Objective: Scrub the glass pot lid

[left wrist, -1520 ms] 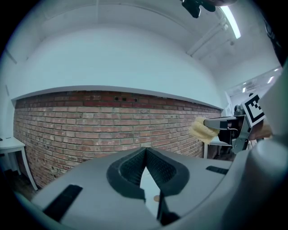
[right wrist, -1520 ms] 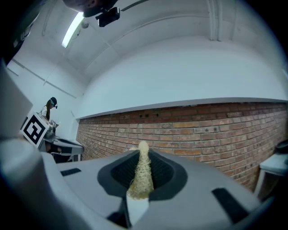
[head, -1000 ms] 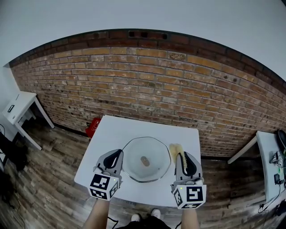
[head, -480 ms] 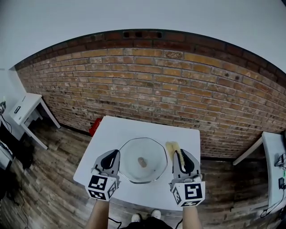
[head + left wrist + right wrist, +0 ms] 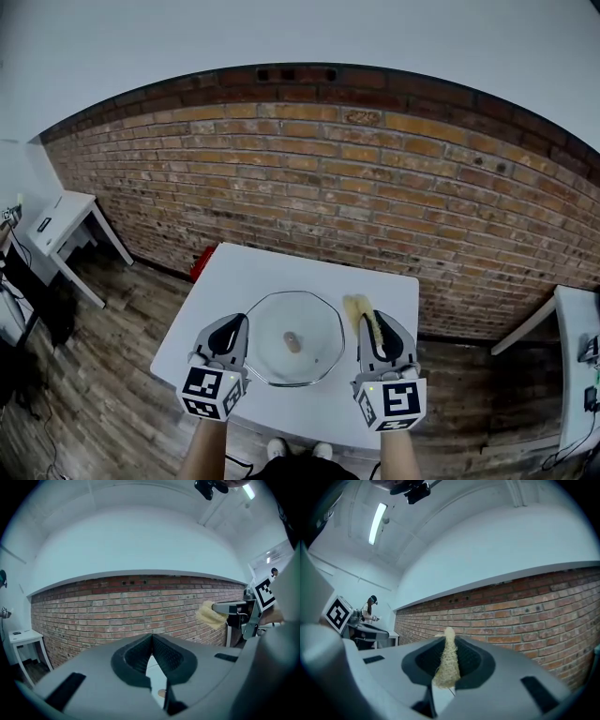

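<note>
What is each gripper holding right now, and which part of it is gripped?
The right gripper pinches the yellow scrub pad by its near end; the left gripper is shut, empty.

The scrubber (image 5: 448,663) between your right gripper's (image 5: 446,641) jaws looks coarse and fibrous. Left of them is a glossy glass lid (image 5: 314,328) on a smooth, matt desk (image 5: 246,274).

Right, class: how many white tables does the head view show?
3: the centre table under the glass lid, a small table at the left edge, and a cut-off table at the right edge. More may be hidden.
</note>
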{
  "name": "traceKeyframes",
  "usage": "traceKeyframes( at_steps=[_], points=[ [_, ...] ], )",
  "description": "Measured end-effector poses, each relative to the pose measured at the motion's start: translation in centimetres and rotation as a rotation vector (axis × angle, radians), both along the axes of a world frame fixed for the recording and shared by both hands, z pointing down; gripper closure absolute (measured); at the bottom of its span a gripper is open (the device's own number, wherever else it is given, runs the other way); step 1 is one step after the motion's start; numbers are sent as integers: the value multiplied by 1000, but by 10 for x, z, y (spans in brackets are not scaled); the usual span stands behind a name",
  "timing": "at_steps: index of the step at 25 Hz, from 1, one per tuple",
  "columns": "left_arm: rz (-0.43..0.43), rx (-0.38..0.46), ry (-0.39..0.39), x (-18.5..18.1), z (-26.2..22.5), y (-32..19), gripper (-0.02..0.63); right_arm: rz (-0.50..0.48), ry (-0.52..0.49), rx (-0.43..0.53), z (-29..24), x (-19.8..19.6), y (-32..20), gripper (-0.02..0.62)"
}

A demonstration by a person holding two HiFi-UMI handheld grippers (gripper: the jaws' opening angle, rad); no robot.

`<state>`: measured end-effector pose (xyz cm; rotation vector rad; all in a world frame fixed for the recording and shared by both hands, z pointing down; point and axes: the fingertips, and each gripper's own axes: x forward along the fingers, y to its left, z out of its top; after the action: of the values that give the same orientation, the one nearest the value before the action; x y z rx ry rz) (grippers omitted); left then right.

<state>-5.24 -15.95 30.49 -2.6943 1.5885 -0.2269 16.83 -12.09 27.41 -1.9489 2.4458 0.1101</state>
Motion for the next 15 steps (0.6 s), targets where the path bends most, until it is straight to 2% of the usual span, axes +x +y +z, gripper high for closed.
traceKeyframes(
  at_steps=[10,15],
  points=[
    [-10,2,-2,-18,3,-4,595,-11,-13,-29,15,-13,-9,537],
    [-8,-23,0,-28,14,-10,594,-14,3,-44,24,-27,-13,537]
  ],
)
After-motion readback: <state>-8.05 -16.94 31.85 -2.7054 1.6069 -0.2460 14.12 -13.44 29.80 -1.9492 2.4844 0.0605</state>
